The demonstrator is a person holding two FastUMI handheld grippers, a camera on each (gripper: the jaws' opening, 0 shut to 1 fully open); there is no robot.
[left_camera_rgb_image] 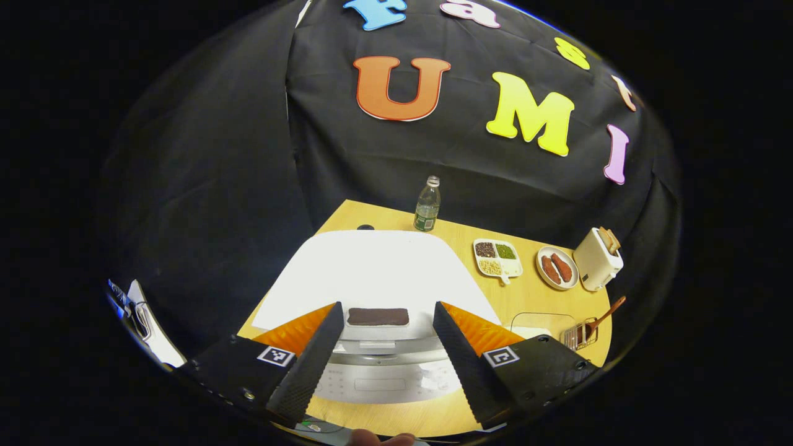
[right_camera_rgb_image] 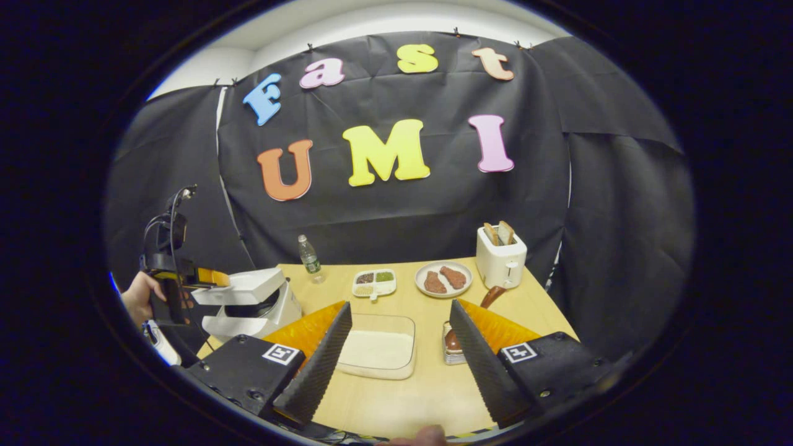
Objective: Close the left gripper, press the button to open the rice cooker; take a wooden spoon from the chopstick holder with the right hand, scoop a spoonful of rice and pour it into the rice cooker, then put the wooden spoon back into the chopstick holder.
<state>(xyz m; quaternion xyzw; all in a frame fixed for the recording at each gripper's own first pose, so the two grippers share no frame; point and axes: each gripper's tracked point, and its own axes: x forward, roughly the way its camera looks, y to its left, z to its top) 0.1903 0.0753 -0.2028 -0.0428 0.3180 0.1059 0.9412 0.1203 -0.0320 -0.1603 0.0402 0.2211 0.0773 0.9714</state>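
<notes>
Both my claws stand with jaws spread, holding nothing. My left gripper (left_camera_rgb_image: 384, 347) hangs over the rice cooker (left_camera_rgb_image: 372, 272); the lid lies straight ahead between my fingers and looks down, with the dark panel (left_camera_rgb_image: 378, 316) and what I take for the release button (left_camera_rgb_image: 376, 344) just beyond the fingertips. From the right gripper view the cooker (right_camera_rgb_image: 248, 300) sits far to the left with that gripper (right_camera_rgb_image: 186, 282) above it.

My right gripper (right_camera_rgb_image: 399, 353) faces the clear rice tray (right_camera_rgb_image: 378, 353), directly between its fingers. Contents: pale, flat bed of rice, loose grain, likely to spill off a tilted spoon.

Chopstick holder (right_camera_rgb_image: 453, 350): a wire basket just inside my right finger. The wooden spoon (right_camera_rgb_image: 489, 297) stands in it, handle leaning up and away. Judgement: light, stiff, dry wood, not slippery; best taken on the bare handle above the rim.

Beyond: divided dish (right_camera_rgb_image: 374, 283) of beans, plate (right_camera_rgb_image: 443, 279) with two brown pieces, toaster (right_camera_rgb_image: 500, 257) with bread, bottle (right_camera_rgb_image: 308, 254).
</notes>
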